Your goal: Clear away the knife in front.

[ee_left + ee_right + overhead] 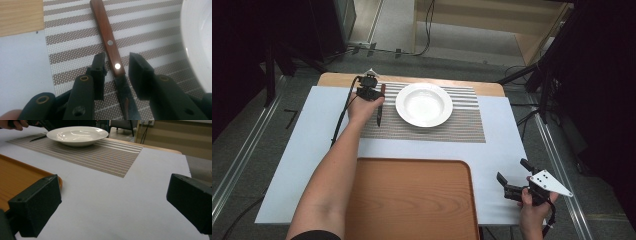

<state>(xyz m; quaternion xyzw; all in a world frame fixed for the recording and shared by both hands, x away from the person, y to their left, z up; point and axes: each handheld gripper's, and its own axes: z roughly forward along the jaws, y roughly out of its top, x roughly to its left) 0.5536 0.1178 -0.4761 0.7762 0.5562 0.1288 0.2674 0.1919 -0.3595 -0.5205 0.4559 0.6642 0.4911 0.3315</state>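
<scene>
jaws apart astride knife (110,45) handle, striped placemat (75,32), no readable writing

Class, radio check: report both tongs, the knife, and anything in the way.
Left tongs open, astride the knife handle, not clamped. Right tongs open, idle near the tray. Knife flat on the striped placemat, plate close beside it.

A wood-handled knife (111,48) (two rivets, dark blade) lies flat on the striped placemat (75,37) beside the plate (197,42).
</scene>
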